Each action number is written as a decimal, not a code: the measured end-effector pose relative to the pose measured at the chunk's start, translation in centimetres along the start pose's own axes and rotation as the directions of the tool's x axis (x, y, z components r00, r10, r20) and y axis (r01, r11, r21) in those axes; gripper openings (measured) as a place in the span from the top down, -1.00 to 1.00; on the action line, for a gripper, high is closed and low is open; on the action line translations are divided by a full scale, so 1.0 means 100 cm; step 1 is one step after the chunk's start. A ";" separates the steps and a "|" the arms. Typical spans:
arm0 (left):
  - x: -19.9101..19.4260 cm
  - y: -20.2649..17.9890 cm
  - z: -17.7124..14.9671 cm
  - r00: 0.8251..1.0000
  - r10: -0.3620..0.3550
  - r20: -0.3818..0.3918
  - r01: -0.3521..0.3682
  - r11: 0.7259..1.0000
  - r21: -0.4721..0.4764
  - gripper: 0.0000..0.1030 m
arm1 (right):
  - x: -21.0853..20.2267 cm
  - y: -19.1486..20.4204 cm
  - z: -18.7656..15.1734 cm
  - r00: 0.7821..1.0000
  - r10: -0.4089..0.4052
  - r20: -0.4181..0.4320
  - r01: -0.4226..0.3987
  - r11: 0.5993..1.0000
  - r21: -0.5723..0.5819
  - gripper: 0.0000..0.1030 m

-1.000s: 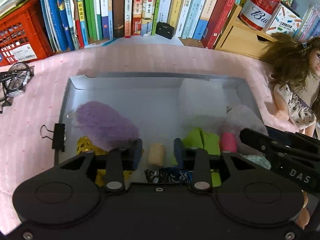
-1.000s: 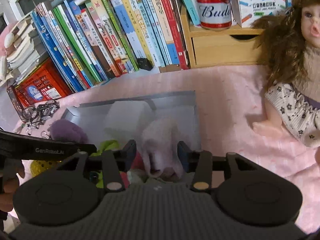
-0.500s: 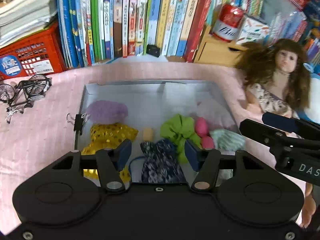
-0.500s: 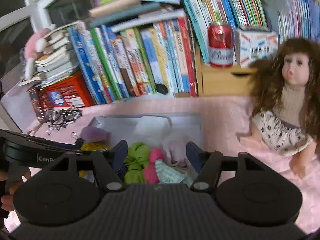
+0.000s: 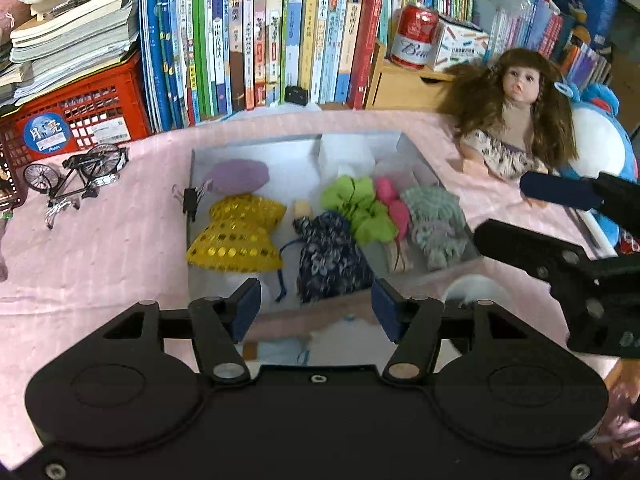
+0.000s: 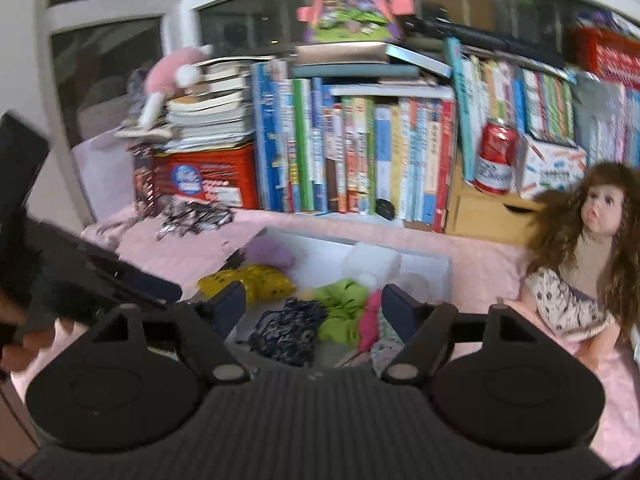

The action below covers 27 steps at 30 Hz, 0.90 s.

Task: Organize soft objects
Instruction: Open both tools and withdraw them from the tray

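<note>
A shallow grey box (image 5: 192, 216) (image 6: 440, 266) lies on the pink cloth and holds several soft things: a purple puff (image 5: 238, 176), a yellow sequin pouch (image 5: 236, 236), a dark floral pouch (image 5: 330, 254) (image 6: 286, 330), a green cloth (image 5: 356, 208) (image 6: 342, 312), a pink piece (image 5: 394, 206) and a pale green knit (image 5: 434, 222). My left gripper (image 5: 316, 310) hangs above the box's near edge, jaws opening, nothing between them. My right gripper (image 6: 314, 306) hovers over the box's near end, jaws opening and empty; it also shows in the left wrist view (image 5: 560, 228).
A doll (image 5: 516, 120) (image 6: 580, 264) sits right of the box, a blue plush (image 5: 600, 140) behind it. Books (image 5: 260, 40), a red crate (image 5: 76, 116), a red can (image 5: 414, 36) on a wooden drawer line the back. A toy bicycle (image 5: 76, 172) stands left; a binder clip (image 5: 190, 202) grips the box wall.
Both grippers have drawn back and up from the box and their jaws have widened. The soft things they were close over now lie free in the box.
</note>
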<state>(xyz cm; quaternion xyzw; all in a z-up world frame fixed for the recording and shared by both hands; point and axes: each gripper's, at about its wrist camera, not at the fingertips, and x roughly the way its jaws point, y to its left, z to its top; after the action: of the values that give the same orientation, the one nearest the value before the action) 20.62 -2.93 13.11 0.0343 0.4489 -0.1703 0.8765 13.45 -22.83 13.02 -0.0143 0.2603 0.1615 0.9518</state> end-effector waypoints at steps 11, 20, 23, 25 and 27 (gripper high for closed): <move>0.004 0.028 -0.001 0.994 0.001 -0.106 -0.009 0.997 -0.074 -0.16 | -0.018 0.054 -0.025 0.997 0.078 -0.028 -0.083 0.952 -0.296 -0.65; 0.011 0.040 -0.003 0.988 -0.023 -0.153 0.009 0.995 -0.094 -0.15 | -0.013 0.114 -0.077 0.990 0.090 -0.110 -0.139 0.760 -0.635 -0.65; 0.022 0.045 0.004 0.973 -0.030 -0.230 0.004 0.994 -0.109 -0.15 | -0.005 0.129 -0.091 0.988 0.071 -0.141 -0.150 0.685 -0.713 -0.65; 0.028 0.049 0.009 0.961 -0.024 -0.276 -0.010 0.992 -0.122 -0.15 | 0.003 0.136 -0.097 0.985 0.063 -0.163 -0.164 0.651 -0.741 -0.65; 0.031 0.053 0.014 0.958 -0.026 -0.285 -0.013 0.991 -0.137 -0.15 | 0.012 0.141 -0.101 0.982 0.053 -0.183 -0.175 0.632 -0.755 -0.65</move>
<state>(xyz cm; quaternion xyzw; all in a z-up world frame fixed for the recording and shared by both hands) 25.09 0.90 10.96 -0.0033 0.5818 -0.1352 0.8020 5.02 -10.24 4.56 -0.4119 0.2352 0.3153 0.8220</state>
